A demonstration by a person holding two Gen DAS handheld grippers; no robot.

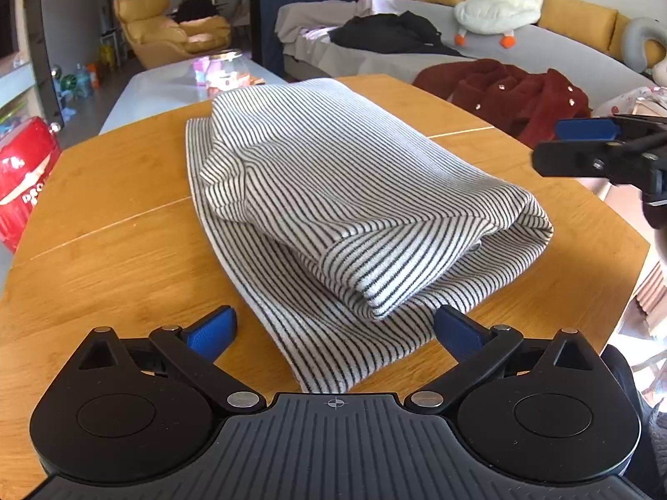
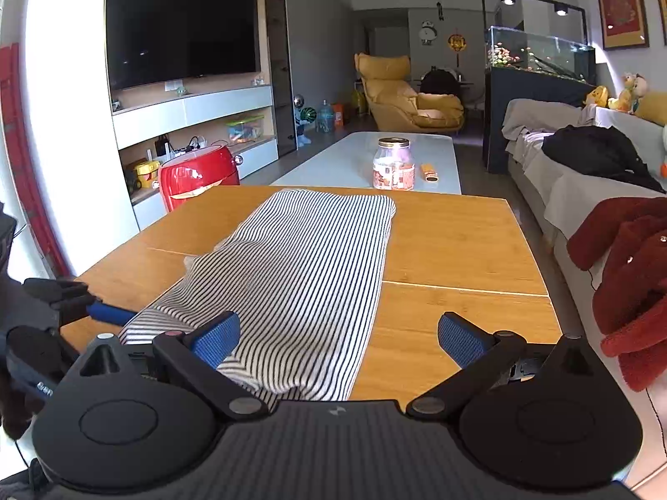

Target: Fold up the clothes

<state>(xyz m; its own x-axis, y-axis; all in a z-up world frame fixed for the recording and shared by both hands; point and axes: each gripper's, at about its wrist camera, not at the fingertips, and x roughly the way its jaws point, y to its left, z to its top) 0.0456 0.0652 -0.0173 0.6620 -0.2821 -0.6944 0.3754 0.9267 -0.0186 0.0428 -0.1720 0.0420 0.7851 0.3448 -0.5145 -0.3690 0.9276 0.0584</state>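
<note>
Only left cam shows striped top (image 1: 333, 208) folded over; both tongs open

Your striped garment (image 1: 333, 191) is white knit with thin dark stripes, and it lies folded on the wooden worktop (image 1: 104, 208), roughly at its middle. It makes a long, narrow bundle running from the worktop's near edge toward the far edge. The upper layers are doubled over into a soft, rounded roll at the near end (you can see into the open fold there). One flat bottom layer spreads out beneath, reaching closest to the near edge.
</note>
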